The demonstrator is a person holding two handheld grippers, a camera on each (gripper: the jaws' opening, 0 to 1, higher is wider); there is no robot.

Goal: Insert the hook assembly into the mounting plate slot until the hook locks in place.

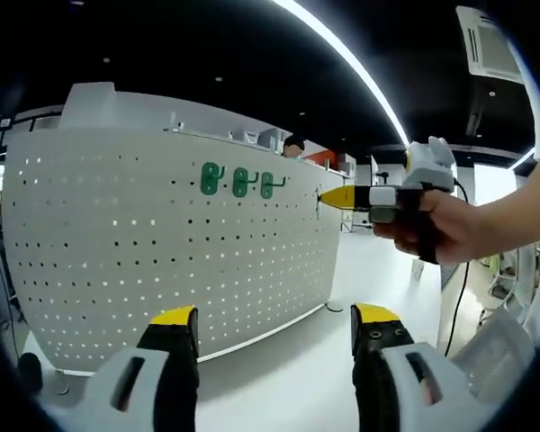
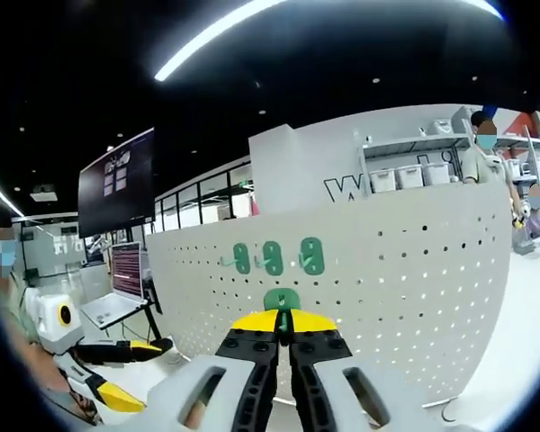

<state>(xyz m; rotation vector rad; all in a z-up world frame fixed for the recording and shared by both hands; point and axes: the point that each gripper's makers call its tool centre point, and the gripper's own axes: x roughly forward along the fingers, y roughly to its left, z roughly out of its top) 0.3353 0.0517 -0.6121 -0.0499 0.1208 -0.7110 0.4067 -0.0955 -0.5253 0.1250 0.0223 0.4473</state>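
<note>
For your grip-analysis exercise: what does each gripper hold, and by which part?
Right gripper pinches a green plastic hook by its lower edge; left gripper holds nothing.

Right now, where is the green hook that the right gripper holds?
In the right gripper view, the green hook sits between the closed jaws of the right gripper, against the white pegboard, just below the three mounted hooks.

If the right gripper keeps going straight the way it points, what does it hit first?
Most likely the white perforated pegboard panel, just below the row of three mounted green hooks. The right gripper is shut on a green hook, which would touch first; depth is unclear.
</note>
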